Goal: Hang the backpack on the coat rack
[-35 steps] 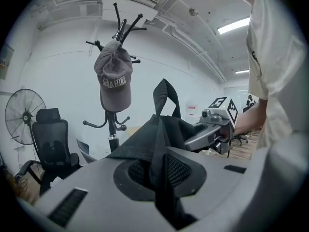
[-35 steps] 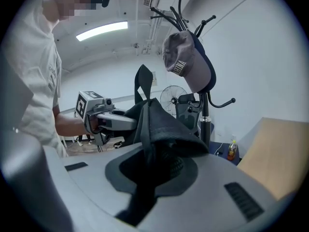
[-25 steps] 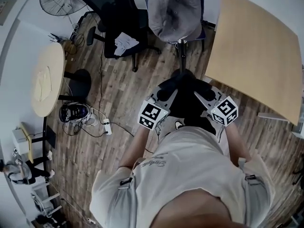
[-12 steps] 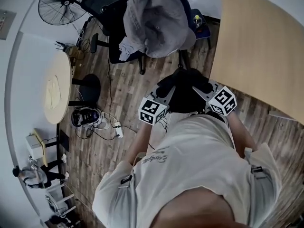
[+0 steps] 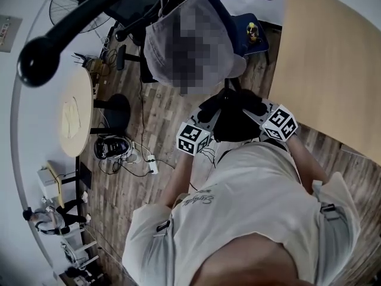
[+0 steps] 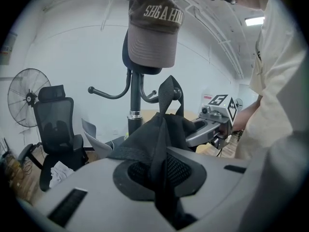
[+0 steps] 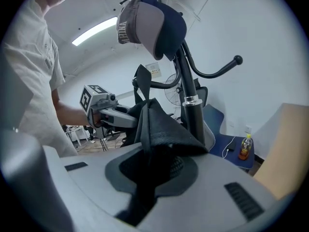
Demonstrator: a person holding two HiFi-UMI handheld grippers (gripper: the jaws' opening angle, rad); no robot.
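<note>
Both jaws clamped on fabric. Left gripper (image 6: 161,166) is pinching a fold of the black backpack (image 6: 159,134), and right gripper (image 7: 149,175) has the same grip on the other side. In the head view the bag hangs between the two, in front of my chest, off the floor. Its carry loop (image 6: 169,92) stands upright just beside the coat rack (image 6: 134,93) pole, below the grey cap (image 6: 154,28) hanging at the top. Can't tell if the loop touches a hook. An office chair (image 6: 58,129) and a fan (image 6: 26,98) stand behind the rack.
</note>
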